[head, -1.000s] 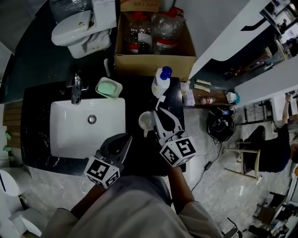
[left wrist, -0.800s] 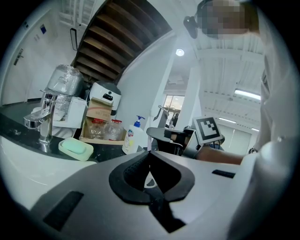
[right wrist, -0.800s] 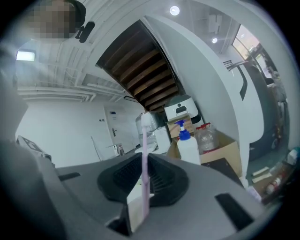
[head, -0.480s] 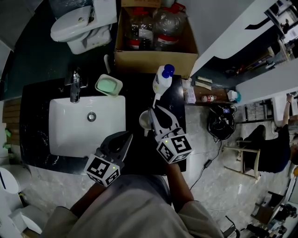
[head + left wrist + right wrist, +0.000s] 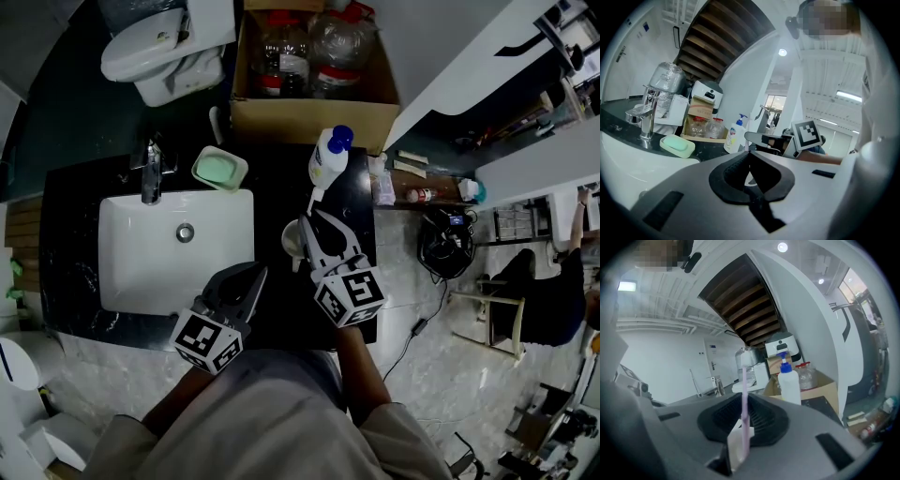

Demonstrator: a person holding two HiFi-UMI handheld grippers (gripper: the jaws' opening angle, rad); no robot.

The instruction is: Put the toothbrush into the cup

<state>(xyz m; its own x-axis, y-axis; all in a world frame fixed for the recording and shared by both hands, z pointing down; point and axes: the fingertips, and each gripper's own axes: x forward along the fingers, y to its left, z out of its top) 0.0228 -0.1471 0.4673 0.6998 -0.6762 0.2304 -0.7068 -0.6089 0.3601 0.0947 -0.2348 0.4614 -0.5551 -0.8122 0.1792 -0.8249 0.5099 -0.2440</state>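
Head view: the right gripper point(image 5: 310, 218) reaches over the black worktop point(image 5: 272, 192) in mid-frame, its fingers beside and partly over the white cup point(image 5: 292, 240), just below a pump bottle point(image 5: 325, 157). The left gripper point(image 5: 255, 275) sits lower left, by the corner of the white sink point(image 5: 141, 281). A green soap dish point(image 5: 219, 172) lies above the sink.

Left gripper view: the fingers point(image 5: 733, 171) are pressed together at their tips with nothing between them. The soap dish and pump bottle stand beyond.

Right gripper view: the fingers point(image 5: 761, 420) pinch a pink toothbrush point(image 5: 744, 413), which stands upright at centre frame. A cardboard box point(image 5: 820, 390) sits at right.
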